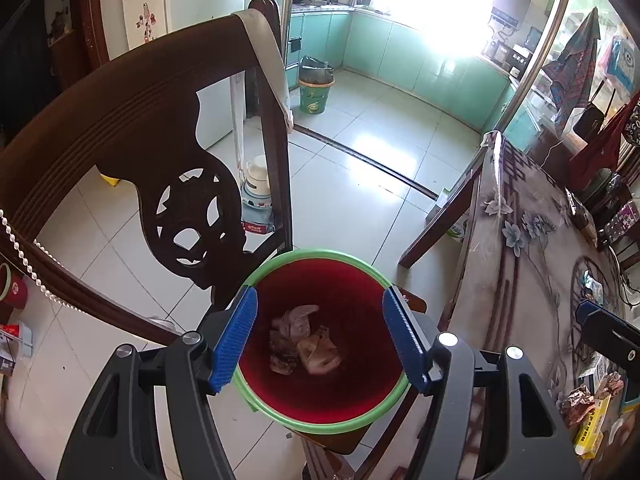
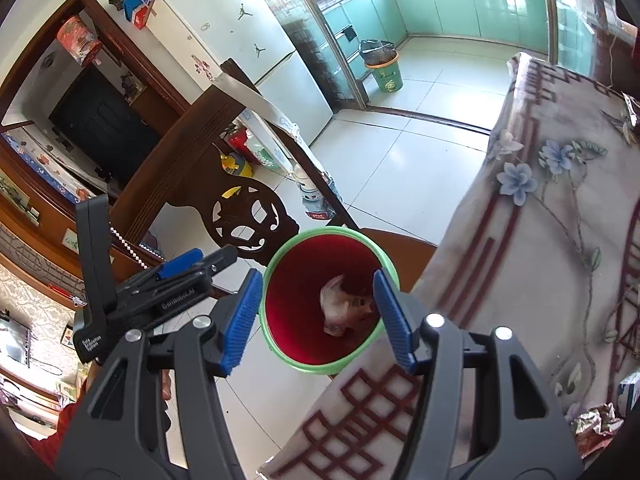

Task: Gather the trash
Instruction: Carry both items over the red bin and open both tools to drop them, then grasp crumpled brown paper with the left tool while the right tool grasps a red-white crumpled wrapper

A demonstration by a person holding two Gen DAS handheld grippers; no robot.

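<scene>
Both the left gripper [image 1: 320, 340] and right gripper [image 2: 316, 316] gape wide, gripping nothing, framing the red bin [image 1: 320, 280] low in centre frame; crumpled trash [image 1: 304, 338] lies inside, partly hidden in shadow; desk [image 2: 540, 240] cut off at right

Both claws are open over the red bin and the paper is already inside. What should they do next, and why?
Probably swing the right gripper back to the table for the wrappers still lying there. Both it and the left gripper hang open and empty above the bin, and the crumpled paper already rests at its bottom.
</scene>
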